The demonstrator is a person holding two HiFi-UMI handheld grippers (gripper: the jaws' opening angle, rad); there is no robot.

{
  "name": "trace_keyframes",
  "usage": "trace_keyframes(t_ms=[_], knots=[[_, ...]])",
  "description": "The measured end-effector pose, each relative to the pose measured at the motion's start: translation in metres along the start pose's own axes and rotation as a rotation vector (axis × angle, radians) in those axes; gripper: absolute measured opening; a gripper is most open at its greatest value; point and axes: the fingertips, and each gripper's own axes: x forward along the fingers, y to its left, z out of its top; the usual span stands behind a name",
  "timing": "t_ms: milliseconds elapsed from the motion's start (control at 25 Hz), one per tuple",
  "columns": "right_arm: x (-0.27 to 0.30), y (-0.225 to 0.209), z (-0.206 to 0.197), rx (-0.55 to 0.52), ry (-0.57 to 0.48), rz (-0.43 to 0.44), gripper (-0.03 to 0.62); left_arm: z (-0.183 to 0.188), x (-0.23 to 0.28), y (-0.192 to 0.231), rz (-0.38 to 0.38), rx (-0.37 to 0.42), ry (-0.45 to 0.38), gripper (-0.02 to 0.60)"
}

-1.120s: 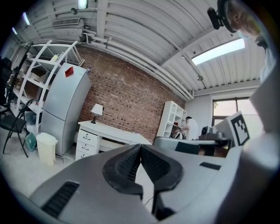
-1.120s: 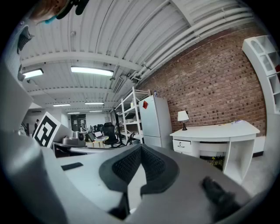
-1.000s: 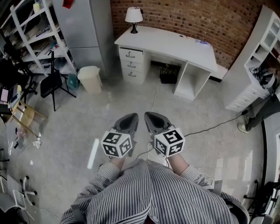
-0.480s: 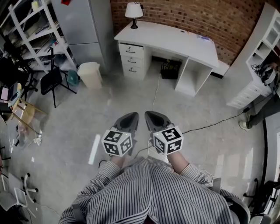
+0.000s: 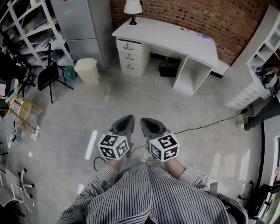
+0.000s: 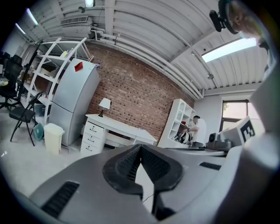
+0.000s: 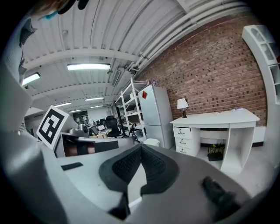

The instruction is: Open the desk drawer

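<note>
A white desk [image 5: 175, 38] stands against the brick wall across the room, with three closed drawers [image 5: 129, 56] stacked at its left end. The same desk [image 6: 118, 127] shows in the left gripper view and the desk [image 7: 218, 119] in the right gripper view. Both grippers are held side by side in front of the person's body, far from the desk. My left gripper [image 5: 128, 119] is shut and empty. My right gripper [image 5: 144, 121] is shut and empty too.
A table lamp [image 5: 133, 8] stands on the desk's left end. A cream bin [image 5: 86, 71], a folding chair [image 5: 48, 76] and a grey fridge [image 5: 83, 26] are left of the desk. Cables [image 5: 151, 94] run over the floor. White shelves [image 5: 256, 70] line the right wall.
Both grippers have sunk slightly toward the person's body in the head view. The desk has shifted a little in the frame. Both stay shut.
</note>
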Motion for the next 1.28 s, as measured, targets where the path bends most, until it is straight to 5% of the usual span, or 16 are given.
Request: trace_keyframes(t_ms=[200, 600, 1280], knots=[[-0.003, -0.008, -0.018, 0.060, 0.038, 0.011, 0.017, -0.021, 0.005, -0.003, 0.012, -0.021, 0.060, 0.012], [0.045, -0.048, -0.002, 0.059, 0.022, -0.011, 0.017, -0.006, 0.046, 0.031, 0.006, -0.007, 0.063, 0.012], [0.273, -0.107, 0.100, 0.027, -0.051, -0.068, 0.017, 0.113, 0.175, 0.218, -0.086, 0.053, 0.084, 0.012]])
